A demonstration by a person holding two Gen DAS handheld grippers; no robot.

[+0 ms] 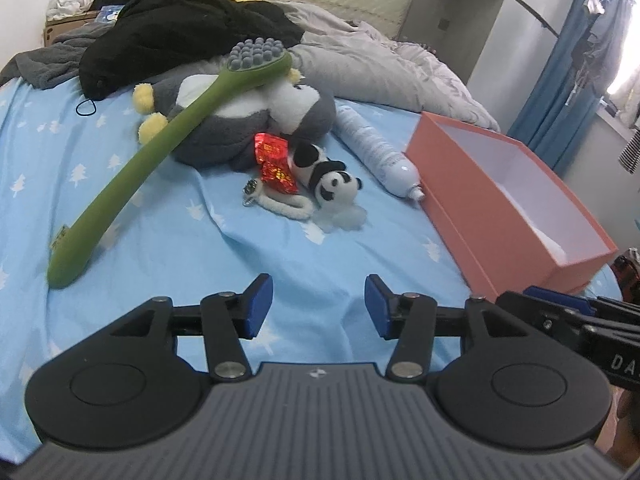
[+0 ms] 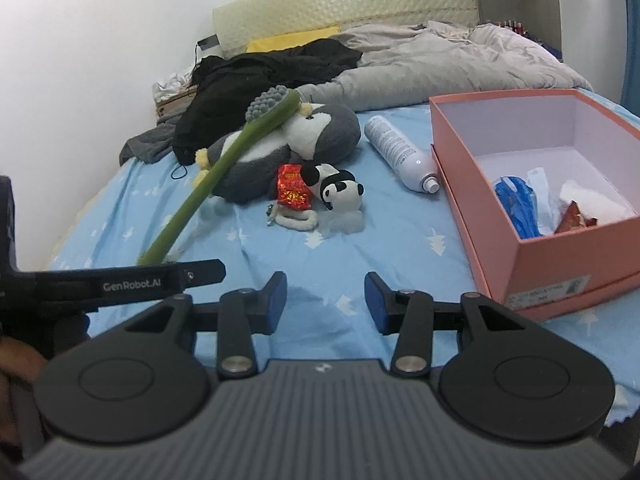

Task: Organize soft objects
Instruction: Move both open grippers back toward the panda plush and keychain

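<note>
Both of my grippers hang released over bare sheet: the left gripper [image 1: 319, 306] has its blue pads parted with nothing between them, and the right gripper [image 2: 326, 303] likewise grasps nothing. I judge they are opened in readiness for a pick, side by side and angled down at the bed [image 1: 168, 216].

Beyond the fingers, mid-bed, lies one small panda plush [image 1: 330, 178] on its side, touching one red foil packet [image 1: 275, 162] and a pale looped strap with a metal clip [image 1: 280, 202]. Just behind sits one large grey penguin plush [image 1: 256, 120], and one long green massage brush [image 1: 160, 144] leans across it, its knobbed head propped on the plush and its handle end down on the sheet. One white spray bottle [image 1: 374, 148] lies between the toys and the box.

One pink box [image 2: 532, 256] stands open to my right, already holding a blue bag [image 2: 516, 204] and other wrappers, so I take it as the bin for the soft things.
</note>
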